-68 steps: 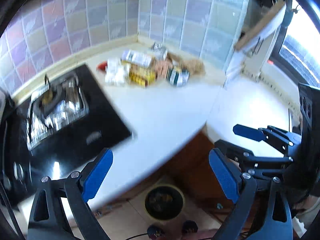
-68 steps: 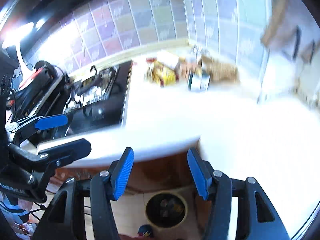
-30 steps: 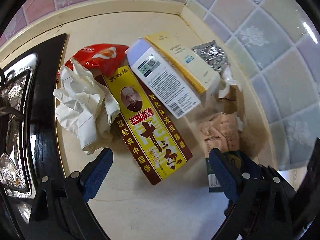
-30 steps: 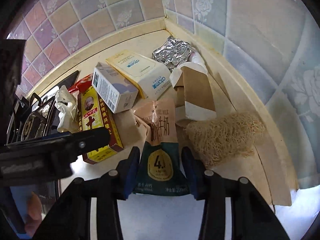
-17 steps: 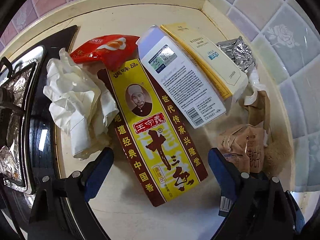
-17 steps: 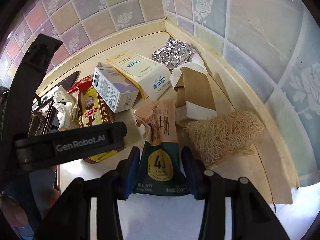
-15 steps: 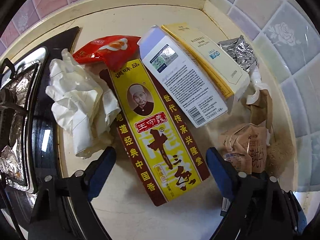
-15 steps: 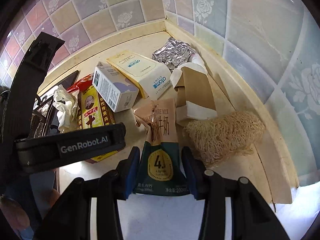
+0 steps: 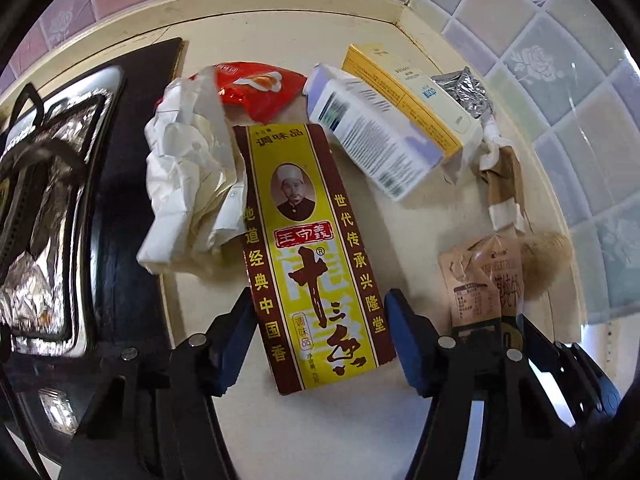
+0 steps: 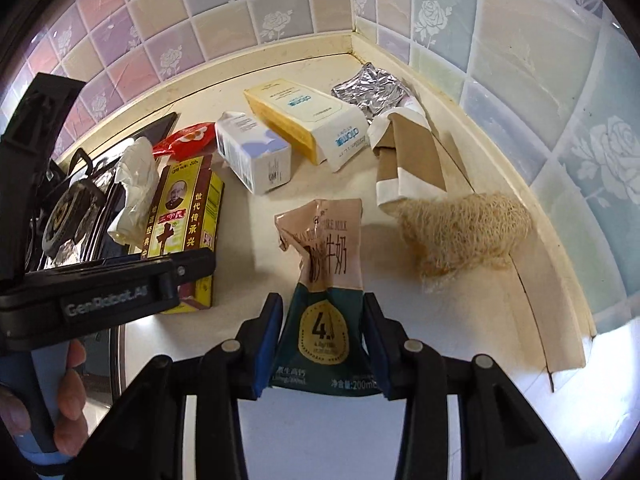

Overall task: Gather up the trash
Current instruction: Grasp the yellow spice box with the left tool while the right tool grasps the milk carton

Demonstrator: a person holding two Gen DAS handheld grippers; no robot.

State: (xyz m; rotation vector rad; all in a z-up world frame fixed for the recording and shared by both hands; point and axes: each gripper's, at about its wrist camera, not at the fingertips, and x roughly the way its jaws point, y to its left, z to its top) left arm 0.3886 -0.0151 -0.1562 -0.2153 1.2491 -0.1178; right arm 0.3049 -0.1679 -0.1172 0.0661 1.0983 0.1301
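Tiled walls (image 10: 280, 8) in pastel squares, pink, lilac, cream and pale blue, some printed with white roses, meeting in a corner. Cream desk (image 9: 320, 432) below, with a raised lip along the tiles. Black glass hob (image 9: 116, 280) at left, burner foil-lined. Bright daylight.

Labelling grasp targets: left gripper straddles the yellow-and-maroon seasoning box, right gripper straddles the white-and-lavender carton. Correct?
Half right. In the left wrist view the left gripper, whose jaws have just been closing, does straddle the yellow-and-maroon seasoning box. But the right wrist view shows the right gripper around the crumpled green-and-tan milk pouch, not the white-and-lavender carton, which lies farther back beside the seasoning box.
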